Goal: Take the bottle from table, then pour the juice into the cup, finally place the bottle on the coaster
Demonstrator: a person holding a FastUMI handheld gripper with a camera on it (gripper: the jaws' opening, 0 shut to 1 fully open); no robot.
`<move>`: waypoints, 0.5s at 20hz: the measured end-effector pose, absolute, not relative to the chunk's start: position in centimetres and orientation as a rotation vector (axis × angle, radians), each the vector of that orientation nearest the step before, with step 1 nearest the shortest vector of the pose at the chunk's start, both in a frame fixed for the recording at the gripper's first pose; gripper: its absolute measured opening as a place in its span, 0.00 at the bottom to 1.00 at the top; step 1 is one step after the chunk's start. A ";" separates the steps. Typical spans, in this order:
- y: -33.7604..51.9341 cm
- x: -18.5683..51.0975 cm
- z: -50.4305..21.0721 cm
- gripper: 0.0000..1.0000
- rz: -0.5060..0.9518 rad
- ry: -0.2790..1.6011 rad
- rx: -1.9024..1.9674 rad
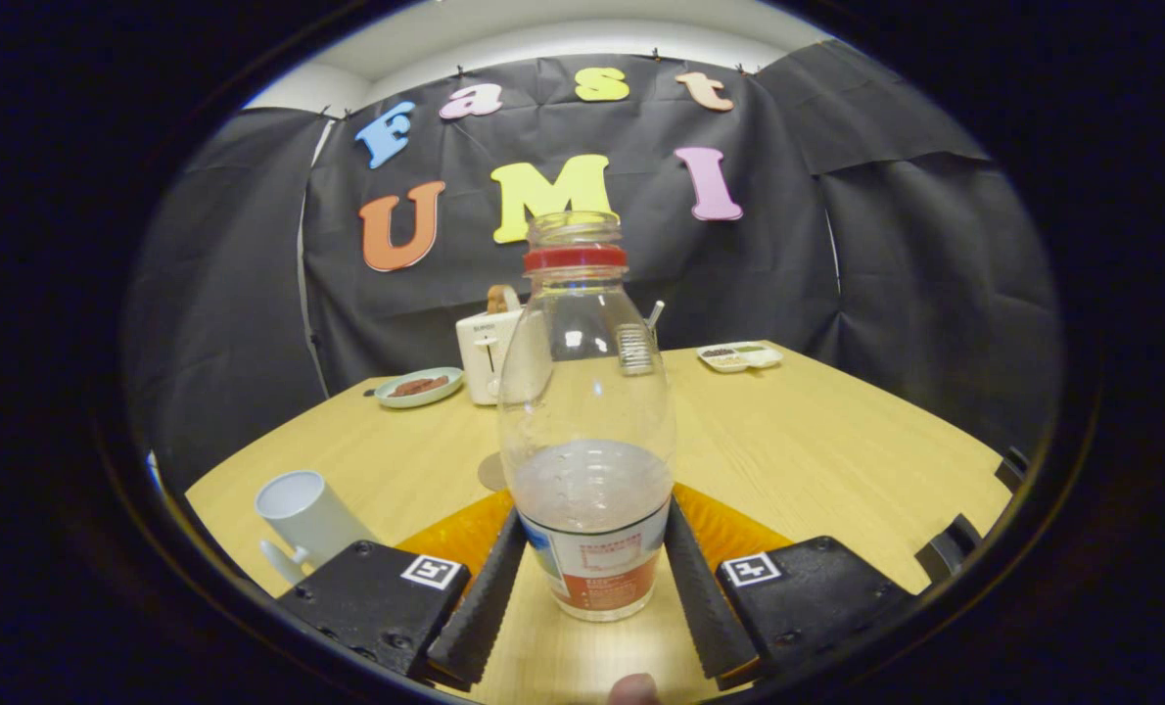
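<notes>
Centre frame, the tool (pixel 590 578) stands clenched on the clear plastic bottle (pixel 587 431) at its labelled base; light, smooth, squeezable, cap off, so spill-prone

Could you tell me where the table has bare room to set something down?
The widest bare patch of the table lies right of the bottle, before the small tray. Another runs between the mug and the plate. It is crowded where the gripper clamps the bottle beside the orange coaster, and around the toaster.
</notes>
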State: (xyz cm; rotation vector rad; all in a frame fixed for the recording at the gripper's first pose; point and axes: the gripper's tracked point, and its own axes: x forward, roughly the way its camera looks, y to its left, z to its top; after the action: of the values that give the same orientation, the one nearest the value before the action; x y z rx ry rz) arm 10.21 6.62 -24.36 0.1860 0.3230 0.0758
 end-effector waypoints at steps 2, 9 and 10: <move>6.8 10.2 -23.9 0.80 0.079 0.322 0.173; 8.1 9.5 -22.0 0.76 0.097 0.281 -0.055; 8.3 9.5 -21.5 0.76 0.095 0.268 -0.109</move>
State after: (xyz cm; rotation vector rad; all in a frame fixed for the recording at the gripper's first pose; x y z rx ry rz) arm 9.51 8.26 -21.54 -0.1091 0.2679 0.0953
